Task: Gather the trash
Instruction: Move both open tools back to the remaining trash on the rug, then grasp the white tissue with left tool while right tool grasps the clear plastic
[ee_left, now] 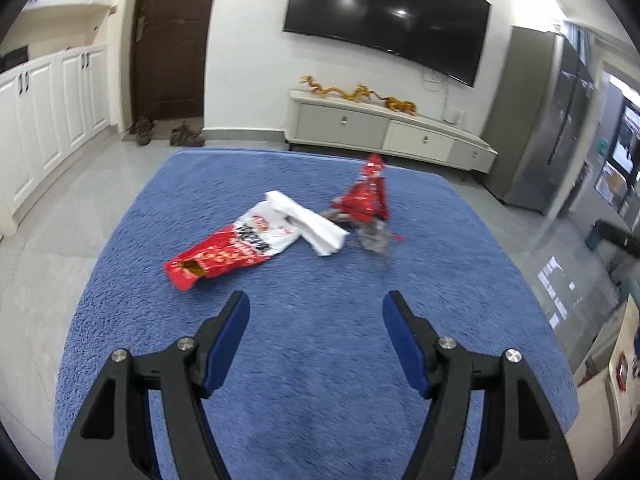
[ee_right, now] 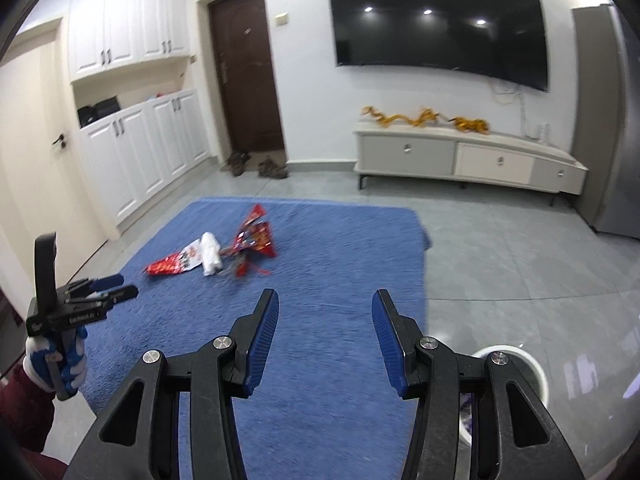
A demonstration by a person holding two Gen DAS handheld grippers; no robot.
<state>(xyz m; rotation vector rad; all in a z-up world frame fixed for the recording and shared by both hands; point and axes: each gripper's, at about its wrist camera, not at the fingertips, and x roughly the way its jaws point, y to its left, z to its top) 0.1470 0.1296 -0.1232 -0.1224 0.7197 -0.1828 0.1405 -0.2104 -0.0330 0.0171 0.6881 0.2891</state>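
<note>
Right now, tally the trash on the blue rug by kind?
Red and white snack bag: 1
White plastic bag: 1
Crumpled red wrapper: 1
Total: 3, all lying on the blue rug; blur may hide smaller scraps.

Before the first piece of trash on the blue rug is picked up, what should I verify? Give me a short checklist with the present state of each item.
1. Left hand-held gripper open and holding nothing: ok.
2. Right hand-held gripper open and holding nothing: ok.
3. Flat red-and-white snack bag lies free on the fluffy blue rug, ahead of the left gripper: ok.
4. White crumpled plastic bag separate from the snack bag: not ok, they touch or overlap.
5. Crumpled red foil wrapper lying flat: not ok, part stands up.
6. Round white bin near the right gripper, with room inside: cannot tell.
</note>
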